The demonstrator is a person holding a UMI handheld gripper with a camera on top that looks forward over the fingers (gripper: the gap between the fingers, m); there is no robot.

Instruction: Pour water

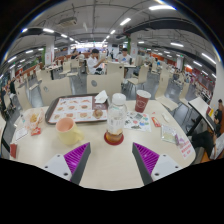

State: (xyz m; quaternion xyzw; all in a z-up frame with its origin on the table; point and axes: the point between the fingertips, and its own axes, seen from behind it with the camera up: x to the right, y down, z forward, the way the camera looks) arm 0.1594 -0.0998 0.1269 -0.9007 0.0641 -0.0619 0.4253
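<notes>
Gripper (110, 162): fingers spread wide apart, nothing held, nothing touching either magenta pad
Left finger pad (75, 156): angled inward, bare table surface beside it
Right finger pad (147, 156): angled inward, mirrors the left one
Table (105, 170): pale round top, visible between and below the fingers
Clear bottle (115, 122): upright on a red coaster (114, 139), just ahead of the fingers, centred on the gap between them, not yet between the pads; water level inside cannot be told
White cup (119, 100): beyond the bottle, directly behind it, upright
Red cup (142, 100): beyond the right finger, to the right of the white cup, upright
Orange cup (66, 125): ahead of the left finger, left of the bottle, apart from it
Yellow item (73, 137): touching or just beside the base of the orange cup; kind cannot be told
Printed tray mat (80, 108): beyond the left finger, flat on the table, behind the orange cup
Leaflets (137, 124): flat on the table, right of the bottle, ahead of the right finger
Background: canteen hall with rows of tables and ceiling strip lights; seated person (92, 62) far beyond the fingers
</notes>
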